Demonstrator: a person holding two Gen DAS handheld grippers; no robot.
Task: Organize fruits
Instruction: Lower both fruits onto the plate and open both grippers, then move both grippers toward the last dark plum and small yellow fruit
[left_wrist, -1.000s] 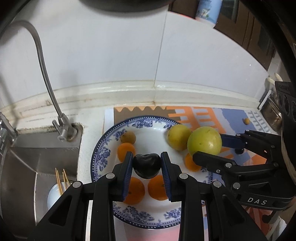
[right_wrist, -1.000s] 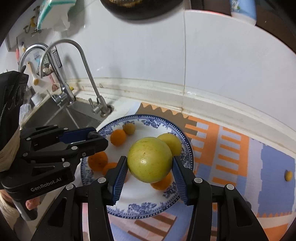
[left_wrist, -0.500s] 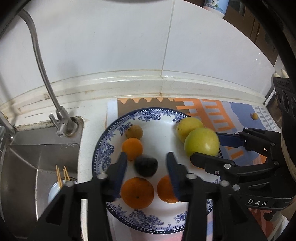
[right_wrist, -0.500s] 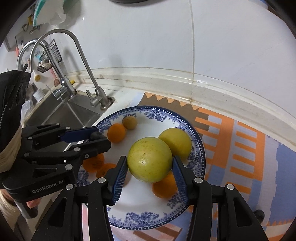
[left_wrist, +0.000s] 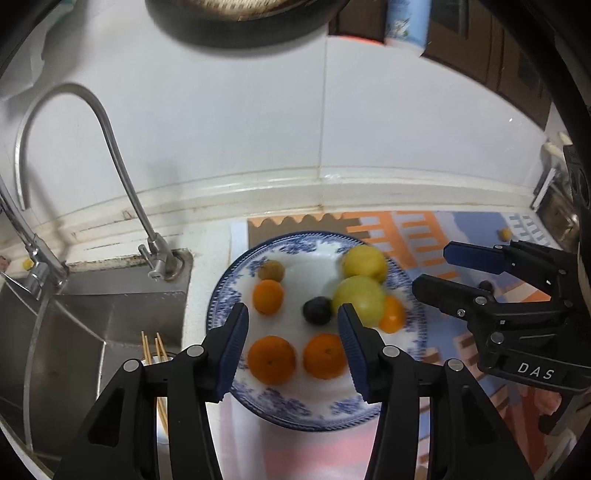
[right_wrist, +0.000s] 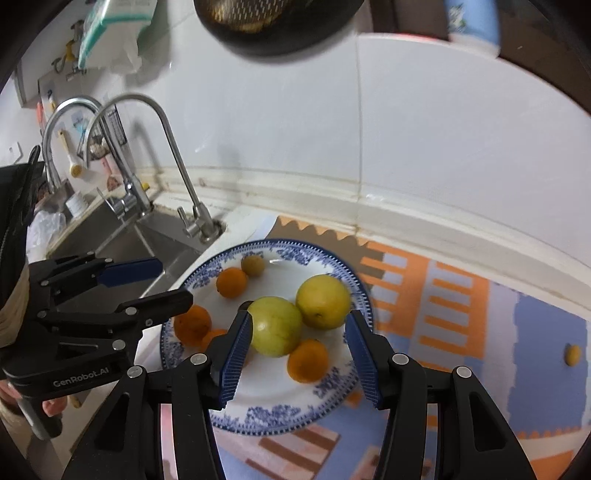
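A blue-and-white plate (left_wrist: 236, 295) (right_wrist: 280, 410) holds several fruits. A dark plum (left_wrist: 317, 311) lies at its middle. A yellow-green fruit (left_wrist: 359, 302) (right_wrist: 275, 326) rests beside a yellow fruit (left_wrist: 364, 262) (right_wrist: 323, 301). Several oranges lie around them, such as one (left_wrist: 271, 360) at the front and one (right_wrist: 308, 360) on the right. My left gripper (left_wrist: 293, 349) is open and empty above the plate's near side. My right gripper (right_wrist: 297, 354) is open and empty, raised over the yellow-green fruit. Each gripper shows in the other's view, the right (left_wrist: 443, 269) and the left (right_wrist: 173, 282).
A steel sink (left_wrist: 74, 332) with a tall faucet (left_wrist: 110, 155) lies left of the plate. Chopsticks (left_wrist: 151, 350) stand in a cup in the sink. A patterned mat (right_wrist: 461, 314) covers the counter to the right, with a small yellow fruit (right_wrist: 571, 354) on it. A white tiled wall stands behind.
My left gripper let go of the plum onto the plate and drew back. My right gripper opened and left the yellow-green fruit on the plate, then pulled back.
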